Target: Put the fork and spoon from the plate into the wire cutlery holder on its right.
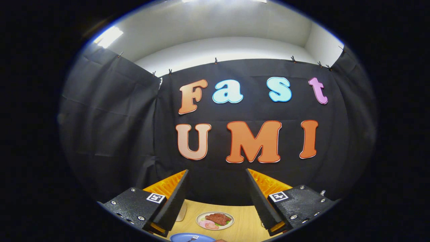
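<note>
- The tool hangs above the desk, fingers spread wide, gripping nothing.
- A blue plate sits on the desk between the fingers, nearest the tool, carrying a fork.
- A food plate lies just beyond the blue plate.

Black cloth wall at 12 o'clock and both flanks, clipped along its top edge. White ceiling above; bright light panel at 10 o'clock. Light wooden table at 6 o'clock.
</note>
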The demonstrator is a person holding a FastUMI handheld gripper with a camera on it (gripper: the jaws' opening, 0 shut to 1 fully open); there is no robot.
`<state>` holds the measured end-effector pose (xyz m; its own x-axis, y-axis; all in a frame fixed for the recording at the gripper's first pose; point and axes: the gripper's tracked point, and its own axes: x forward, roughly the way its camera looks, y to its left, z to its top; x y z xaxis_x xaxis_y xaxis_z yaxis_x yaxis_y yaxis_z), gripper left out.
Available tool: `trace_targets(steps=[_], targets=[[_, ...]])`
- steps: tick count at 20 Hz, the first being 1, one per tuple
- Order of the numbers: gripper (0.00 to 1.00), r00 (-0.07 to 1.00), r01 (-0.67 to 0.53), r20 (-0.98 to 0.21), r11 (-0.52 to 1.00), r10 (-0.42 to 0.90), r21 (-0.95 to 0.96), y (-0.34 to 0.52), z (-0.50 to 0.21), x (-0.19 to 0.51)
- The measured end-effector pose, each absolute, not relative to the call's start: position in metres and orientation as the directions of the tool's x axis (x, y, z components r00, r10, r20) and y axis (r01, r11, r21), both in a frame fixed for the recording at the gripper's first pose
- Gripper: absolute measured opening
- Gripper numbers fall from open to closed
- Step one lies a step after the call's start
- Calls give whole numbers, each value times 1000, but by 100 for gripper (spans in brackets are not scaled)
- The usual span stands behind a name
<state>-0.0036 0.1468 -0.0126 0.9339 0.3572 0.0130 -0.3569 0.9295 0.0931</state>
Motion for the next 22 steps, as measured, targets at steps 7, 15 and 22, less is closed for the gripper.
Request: trace_targets(steps=[7,15,22], targets=[[97,907,-369,-170,922,385,117,180,-93,-21],[97,736,-392,-554,912,389,120,224,-254,-69],[88,524,-353,-789,925,322,143,235,-365,-121]])
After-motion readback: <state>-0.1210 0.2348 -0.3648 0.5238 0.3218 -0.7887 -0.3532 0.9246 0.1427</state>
